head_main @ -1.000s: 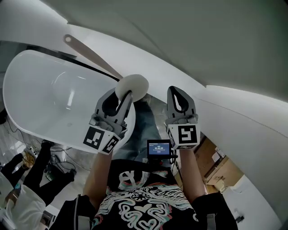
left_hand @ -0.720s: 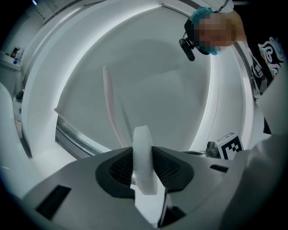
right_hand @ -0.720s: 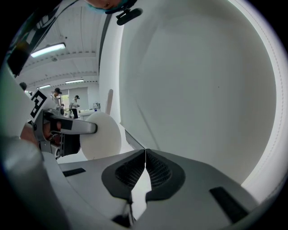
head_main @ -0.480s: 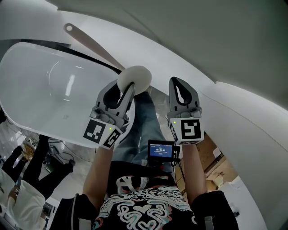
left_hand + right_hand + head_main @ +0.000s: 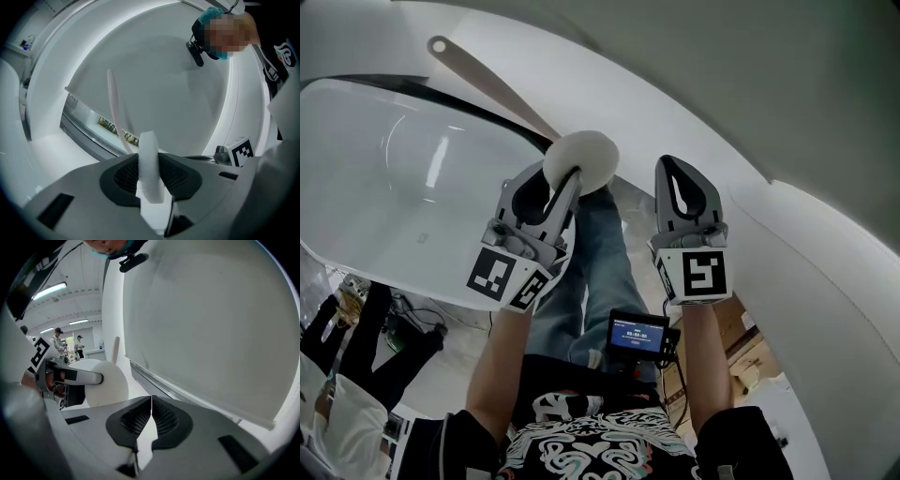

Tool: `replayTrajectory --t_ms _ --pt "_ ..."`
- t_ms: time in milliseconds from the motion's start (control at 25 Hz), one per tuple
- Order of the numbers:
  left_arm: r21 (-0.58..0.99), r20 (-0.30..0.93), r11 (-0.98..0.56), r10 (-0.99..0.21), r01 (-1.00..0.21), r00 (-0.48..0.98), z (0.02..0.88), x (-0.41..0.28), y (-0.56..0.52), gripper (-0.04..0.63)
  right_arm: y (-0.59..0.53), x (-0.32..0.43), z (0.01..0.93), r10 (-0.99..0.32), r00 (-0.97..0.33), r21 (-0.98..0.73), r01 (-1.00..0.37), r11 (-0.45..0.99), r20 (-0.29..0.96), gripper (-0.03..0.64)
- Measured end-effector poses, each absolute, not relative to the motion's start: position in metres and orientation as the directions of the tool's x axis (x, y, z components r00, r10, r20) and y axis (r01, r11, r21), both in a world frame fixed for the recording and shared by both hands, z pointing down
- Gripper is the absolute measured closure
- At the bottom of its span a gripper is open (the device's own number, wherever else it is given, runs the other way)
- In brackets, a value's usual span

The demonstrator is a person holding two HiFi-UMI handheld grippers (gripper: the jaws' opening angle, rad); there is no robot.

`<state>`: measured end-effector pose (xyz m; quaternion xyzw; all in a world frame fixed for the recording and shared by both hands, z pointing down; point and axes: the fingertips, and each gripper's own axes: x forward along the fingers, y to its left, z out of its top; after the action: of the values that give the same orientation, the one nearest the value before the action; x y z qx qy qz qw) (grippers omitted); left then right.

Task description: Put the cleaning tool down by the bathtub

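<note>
Grips the brush by its round white pad in the left tool, high beside the bathtub rim; right tool shut on nothing. Could twist loose through the long handle's leverage on soft sponge, or clatter if released this high.
</note>
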<state>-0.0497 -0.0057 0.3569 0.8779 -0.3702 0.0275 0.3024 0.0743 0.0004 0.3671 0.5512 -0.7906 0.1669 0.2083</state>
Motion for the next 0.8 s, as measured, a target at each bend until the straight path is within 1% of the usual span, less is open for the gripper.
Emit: replayTrajectory --t_ms 520,800 --pt "0.557 0.295 -0.511 -0.614 -0.654 0.732 0.429 -0.036 -0.015 0.476 -0.007 0.074 0.436 -0.772 -0.335 -0.059 -0.930 0.363 0.541 0.589" --pt "0.574 0.334 -0.475 -0.607 -0.667 0.721 0.471 -0.032 -0.019 0.476 -0.012 0.075 0.467 -0.755 -0.345 -0.069 -0.926 0.371 0.557 0.589"
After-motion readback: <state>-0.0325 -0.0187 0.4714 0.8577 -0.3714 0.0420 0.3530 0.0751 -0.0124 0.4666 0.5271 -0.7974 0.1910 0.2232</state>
